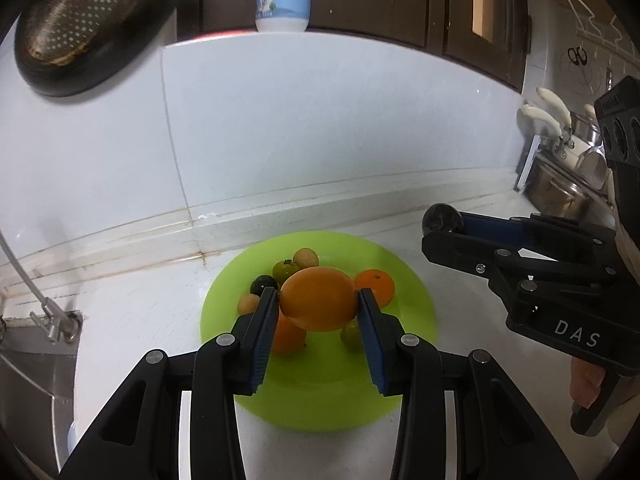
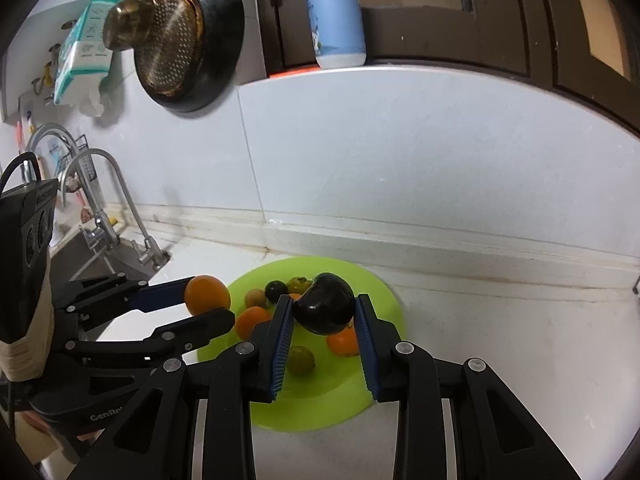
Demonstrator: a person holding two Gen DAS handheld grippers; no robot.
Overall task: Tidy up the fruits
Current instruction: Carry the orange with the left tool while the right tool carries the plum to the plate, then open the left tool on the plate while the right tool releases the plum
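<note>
My left gripper [image 1: 317, 295] is shut on a large orange [image 1: 318, 300] and holds it above a lime-green plate [image 1: 416, 320]. My right gripper [image 2: 323, 301] is shut on a dark purple fruit [image 2: 326, 306] over the same plate [image 2: 320, 404]. On the plate lie two oranges [image 2: 252, 320] [image 2: 344, 342], a green fruit [image 2: 301, 360], a small dark fruit [image 2: 276, 290] and some small yellowish ones [image 2: 255, 298]. The left wrist view shows the right gripper [image 1: 442, 224] at the plate's right, and the right wrist view shows the left gripper [image 2: 210, 298] at its left with the orange [image 2: 207, 294].
A white tiled wall [image 1: 320, 120] and raised ledge run behind the plate. A sink with faucets [image 2: 100, 216] is to the left. A black pan holding a strainer [image 2: 180, 36] hangs on the wall, and a blue bottle [image 2: 336, 12] stands above. Steel pots [image 1: 560, 184] sit to the right.
</note>
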